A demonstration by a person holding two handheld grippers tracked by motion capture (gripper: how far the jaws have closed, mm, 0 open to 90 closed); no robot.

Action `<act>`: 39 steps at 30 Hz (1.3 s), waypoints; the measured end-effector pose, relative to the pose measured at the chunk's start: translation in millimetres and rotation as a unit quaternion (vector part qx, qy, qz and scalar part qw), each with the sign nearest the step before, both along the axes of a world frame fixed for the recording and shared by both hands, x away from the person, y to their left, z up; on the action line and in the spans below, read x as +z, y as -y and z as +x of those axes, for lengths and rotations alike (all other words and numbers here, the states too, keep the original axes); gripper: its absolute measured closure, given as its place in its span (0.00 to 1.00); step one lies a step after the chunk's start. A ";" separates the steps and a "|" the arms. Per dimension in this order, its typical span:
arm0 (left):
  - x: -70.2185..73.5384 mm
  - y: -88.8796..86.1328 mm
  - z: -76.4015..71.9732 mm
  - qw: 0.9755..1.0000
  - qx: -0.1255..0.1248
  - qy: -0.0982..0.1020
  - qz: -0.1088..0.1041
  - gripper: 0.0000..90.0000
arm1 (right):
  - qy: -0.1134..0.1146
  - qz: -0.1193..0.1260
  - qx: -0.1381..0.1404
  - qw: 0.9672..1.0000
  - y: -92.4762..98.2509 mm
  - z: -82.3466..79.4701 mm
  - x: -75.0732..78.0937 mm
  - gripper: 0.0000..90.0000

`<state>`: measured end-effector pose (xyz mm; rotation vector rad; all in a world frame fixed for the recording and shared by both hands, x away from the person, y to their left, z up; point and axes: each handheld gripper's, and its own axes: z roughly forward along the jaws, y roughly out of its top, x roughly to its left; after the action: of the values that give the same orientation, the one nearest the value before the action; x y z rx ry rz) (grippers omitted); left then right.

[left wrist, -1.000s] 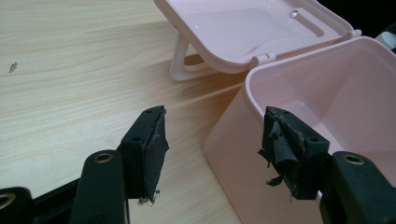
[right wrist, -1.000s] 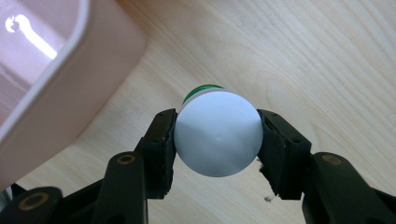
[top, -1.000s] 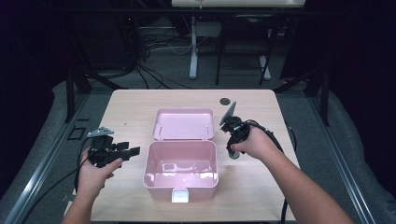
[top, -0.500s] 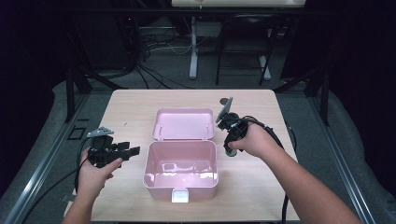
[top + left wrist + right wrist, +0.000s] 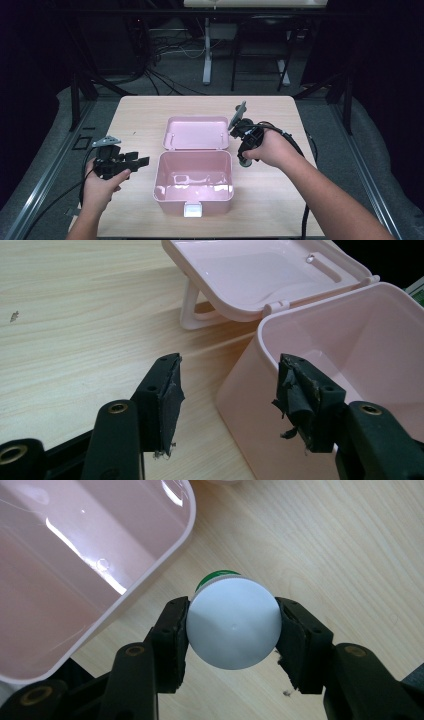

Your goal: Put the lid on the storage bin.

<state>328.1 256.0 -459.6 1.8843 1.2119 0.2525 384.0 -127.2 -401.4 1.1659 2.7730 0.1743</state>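
Nearest in the right gripper view: right gripper [image 5: 232,630] pinching a round white-capped container [image 5: 233,622], both pads pressed flat against the cap's sides, a green rim peeking out beyond it. Probably a small bottle or jar seen end-on; body hidden behind the cap, so shape below left unjudged. Held over bare wooden table [image 5: 325,545], just beside the rounded corner of the open pink box [image 5: 95,560], not yet over its cavity.

From the high view: right gripper [image 5: 244,140] at the box's right rear corner, container hanging below the hand. Left gripper [image 5: 131,162] off to the box's left, jaws spread and holding nothing, pointed toward the box wall [image 5: 250,390], near it but apart. Box [image 5: 194,180] empty, lid [image 5: 196,133] laid back behind on its hinge, resting on its handle.

Likely step: carrying the container into the box. To do it well: keep the squeeze steady, since a round cap can roll out of flat pads; lift high enough to clear the rim; travel across until squarely over the cavity; lower close to the floor before spreading the jaws, rather than dropping. Worth bringing the free gripper against the wall if the light box threatens to skid.
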 end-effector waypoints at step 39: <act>0.2 -2.4 0.4 1.000 0.000 0.000 -0.004 0.48 | -0.009 0.008 0.089 0.996 -64.4 -17.3 20.8 0.56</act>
<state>328.5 258.4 -459.5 1.8781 1.2120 0.2469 366.7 -62.8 -380.5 0.9265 2.8957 0.2042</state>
